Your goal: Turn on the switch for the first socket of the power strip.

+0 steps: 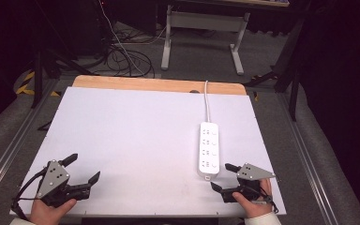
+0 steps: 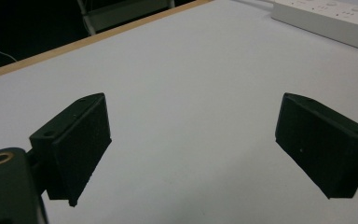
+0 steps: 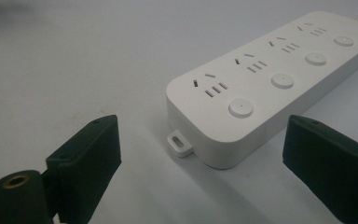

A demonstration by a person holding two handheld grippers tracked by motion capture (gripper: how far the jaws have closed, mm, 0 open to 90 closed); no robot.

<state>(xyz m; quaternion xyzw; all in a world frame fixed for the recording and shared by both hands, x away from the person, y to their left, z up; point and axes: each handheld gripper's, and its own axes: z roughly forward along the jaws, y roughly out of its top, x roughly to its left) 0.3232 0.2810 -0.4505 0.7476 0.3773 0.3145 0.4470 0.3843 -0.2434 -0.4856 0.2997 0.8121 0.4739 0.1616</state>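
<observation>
A white power strip with several sockets and round buttons lies lengthwise on the right half of the white table; its cord runs to the far edge. My right gripper rests just in front of the strip's near end, jaws open and empty. In the right gripper view the power strip lies a short way ahead of the open jaws, its hanging tab nearest. My left gripper sits open at the near left corner over bare table. In the left gripper view the power strip shows at the top right.
The wooden far edge of the table shows beyond the white sheet. Behind it stand a desk frame and loose cables on the floor. Metal rails run along both sides of the table.
</observation>
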